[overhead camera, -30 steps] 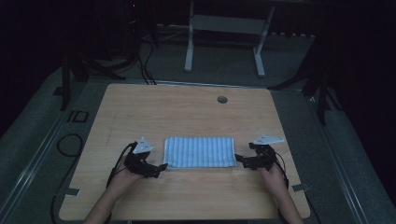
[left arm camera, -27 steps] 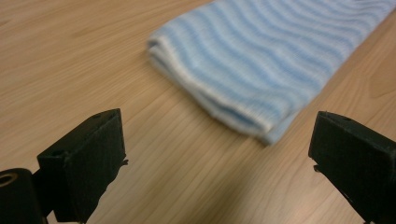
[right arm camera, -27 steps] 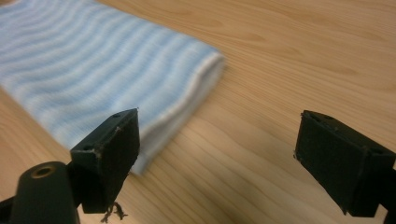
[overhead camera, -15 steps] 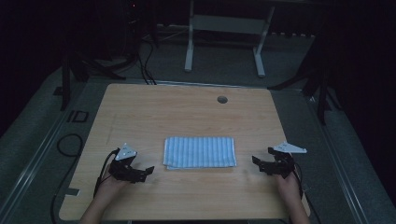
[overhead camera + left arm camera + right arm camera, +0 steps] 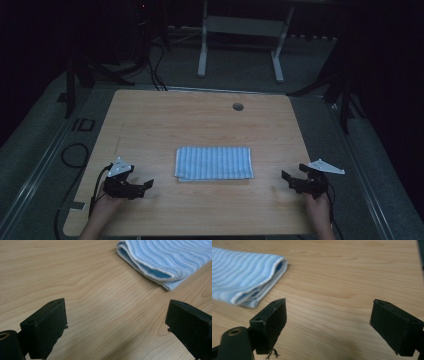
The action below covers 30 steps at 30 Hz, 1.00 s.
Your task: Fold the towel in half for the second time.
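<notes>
A folded blue-and-white striped cloth (image 5: 214, 163) lies flat near the front middle of the wooden table (image 5: 200, 120). My left gripper (image 5: 145, 186) rests low at the front left, open, a short way left of the cloth. In the left gripper view its jaws stand wide apart over bare wood (image 5: 95, 315), with the cloth's folded corner (image 5: 160, 262) ahead at the upper right. My right gripper (image 5: 286, 179) sits at the front right, open, apart from the cloth. The right gripper view has the cloth's corner (image 5: 244, 275) at the upper left beyond the spread jaws.
A small round hole (image 5: 238, 107) lies near the table's far edge. A white metal frame (image 5: 240, 45) stands on the floor behind. Black cables (image 5: 75, 155) trail on the floor left of the table. The right table edge is close to my right gripper.
Both grippers have drawn outward, away from the cloth's two ends, and toward the table's front. The cloth stays flat and has not moved.
</notes>
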Each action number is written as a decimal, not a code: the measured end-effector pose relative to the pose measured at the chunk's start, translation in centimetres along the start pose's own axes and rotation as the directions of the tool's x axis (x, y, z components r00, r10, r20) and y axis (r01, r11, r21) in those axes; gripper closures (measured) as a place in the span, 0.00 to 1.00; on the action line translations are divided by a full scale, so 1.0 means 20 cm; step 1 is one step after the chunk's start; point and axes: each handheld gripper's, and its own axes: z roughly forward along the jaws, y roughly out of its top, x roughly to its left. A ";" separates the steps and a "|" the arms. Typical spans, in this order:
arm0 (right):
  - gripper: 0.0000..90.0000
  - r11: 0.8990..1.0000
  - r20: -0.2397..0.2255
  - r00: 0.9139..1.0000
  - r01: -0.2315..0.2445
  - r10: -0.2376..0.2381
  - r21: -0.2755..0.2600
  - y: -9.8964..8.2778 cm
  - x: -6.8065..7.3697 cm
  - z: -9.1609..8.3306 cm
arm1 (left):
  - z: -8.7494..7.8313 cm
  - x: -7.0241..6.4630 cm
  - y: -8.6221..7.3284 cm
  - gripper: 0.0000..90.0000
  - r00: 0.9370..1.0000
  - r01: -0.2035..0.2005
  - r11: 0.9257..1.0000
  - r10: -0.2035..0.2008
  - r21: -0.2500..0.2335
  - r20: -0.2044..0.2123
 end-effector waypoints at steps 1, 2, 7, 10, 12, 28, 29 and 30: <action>0.15 1.000 0.007 1.000 -0.001 0.001 -0.004 -0.01 -0.01 -0.01 | -0.01 0.01 0.00 0.04 1.000 0.005 1.000 -0.005 -0.002 -0.003; 0.15 1.000 0.013 1.000 -0.008 0.008 -0.002 -0.02 -0.02 -0.01 | -0.02 0.01 -0.01 0.04 1.000 0.013 1.000 -0.013 -0.013 -0.010; 0.15 1.000 0.043 0.999 -0.025 0.026 -0.016 -0.04 -0.04 -0.04 | -0.08 0.04 -0.03 0.04 0.999 0.044 0.998 -0.045 -0.045 -0.026; 0.15 0.999 0.063 0.997 -0.036 0.038 -0.029 -0.05 -0.06 -0.04 | -0.10 0.06 -0.06 0.04 0.997 0.064 0.996 -0.067 -0.062 -0.046; 0.15 0.998 0.064 0.997 -0.048 0.050 -0.044 -0.05 -0.07 -0.05 | -0.11 0.07 -0.07 0.04 0.995 0.079 0.994 -0.083 -0.071 -0.053; 0.15 0.999 0.096 0.994 -0.040 0.043 -0.027 -0.06 -0.08 -0.03 | -0.12 0.09 -0.11 0.04 0.990 0.120 0.986 -0.128 -0.114 -0.066; 0.15 0.999 0.093 0.995 -0.043 0.046 -0.027 -0.06 -0.08 -0.03 | -0.12 0.09 -0.11 0.04 0.990 0.119 0.986 -0.127 -0.113 -0.065; 0.15 0.998 0.092 0.994 -0.051 0.053 -0.031 -0.06 -0.08 -0.03 | -0.12 0.09 -0.11 0.04 0.990 0.120 0.987 -0.127 -0.111 -0.067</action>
